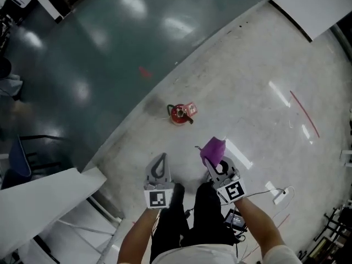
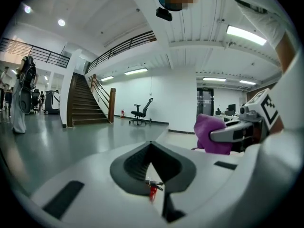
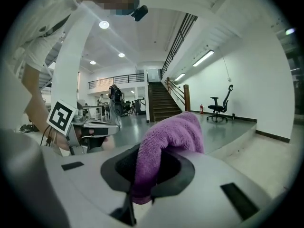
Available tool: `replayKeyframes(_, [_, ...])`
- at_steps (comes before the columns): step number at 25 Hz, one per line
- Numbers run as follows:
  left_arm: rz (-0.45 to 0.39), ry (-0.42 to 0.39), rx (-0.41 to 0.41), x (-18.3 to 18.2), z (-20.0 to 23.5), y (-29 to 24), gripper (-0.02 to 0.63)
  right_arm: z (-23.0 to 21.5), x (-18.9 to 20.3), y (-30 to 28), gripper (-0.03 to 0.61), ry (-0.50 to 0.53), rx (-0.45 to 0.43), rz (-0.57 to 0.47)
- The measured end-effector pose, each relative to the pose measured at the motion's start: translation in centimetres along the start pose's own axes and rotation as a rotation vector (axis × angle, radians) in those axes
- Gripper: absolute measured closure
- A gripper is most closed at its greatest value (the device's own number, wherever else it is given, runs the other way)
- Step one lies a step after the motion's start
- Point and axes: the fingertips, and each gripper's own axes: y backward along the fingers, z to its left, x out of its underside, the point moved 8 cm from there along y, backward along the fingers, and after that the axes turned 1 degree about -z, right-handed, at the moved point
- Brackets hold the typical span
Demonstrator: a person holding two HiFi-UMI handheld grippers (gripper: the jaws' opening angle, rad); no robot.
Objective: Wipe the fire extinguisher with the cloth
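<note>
The red fire extinguisher stands on the pale floor, seen from above, a stride ahead of both grippers. In the left gripper view it shows small and far off as a red extinguisher through the slit between the jaws. My left gripper is shut and holds nothing. My right gripper is shut on a purple cloth, which bulges up out of its jaws. That cloth also shows at the right of the left gripper view.
A curb runs diagonally between the pale floor and a glossy dark green floor. Cables and a white adapter lie at the right by the person's feet. A staircase, an office chair and a standing person are far off.
</note>
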Motion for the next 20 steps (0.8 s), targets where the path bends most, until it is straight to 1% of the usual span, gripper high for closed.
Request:
replayKeyframes(2, [0.010, -0.004, -0.003, 2.7, 0.1, -1.1, 0.609, 0.1, 2.7, -0.9, 0.523, 0.001, -0.010, 0.018])
replayKeyframes(4, [0.020, -0.003, -0.002, 5.9, 0.5, -2.5, 0.609, -0.3, 6.2, -2.2, 0.523, 0.002, -0.026, 0.046])
replayKeyframes(7, [0.019, 0.008, 0.006, 11.4, 0.8, -5.3, 0.609, -1.6, 12.4, -4.5, 0.523, 0.007, -0.055, 0.056])
replayKeyframes(9, [0.019, -0.007, 0.023, 15.1, 0.7, -7.0, 0.609, -2.7, 16.7, -5.7, 0.523, -0.005, -0.059, 0.063])
replayKeyframes(11, [0.003, -0.023, 0.034, 18.7, 0.7, -8.8, 0.609, -3.9, 21.2, -7.0, 0.523, -0.013, -0.059, 0.069])
replayKeyframes(15, [-0.046, -0.024, 0.048, 25.6, 0.6, -11.9, 0.609, -5.7, 30.2, -9.6, 0.523, -0.011, -0.064, 0.059])
replayKeyframes(20, [-0.088, -0.039, 0.102, 34.6, 2.0, -15.8, 0.609, -7.1, 41.7, -13.8, 0.523, -0.024, -0.072, 0.072])
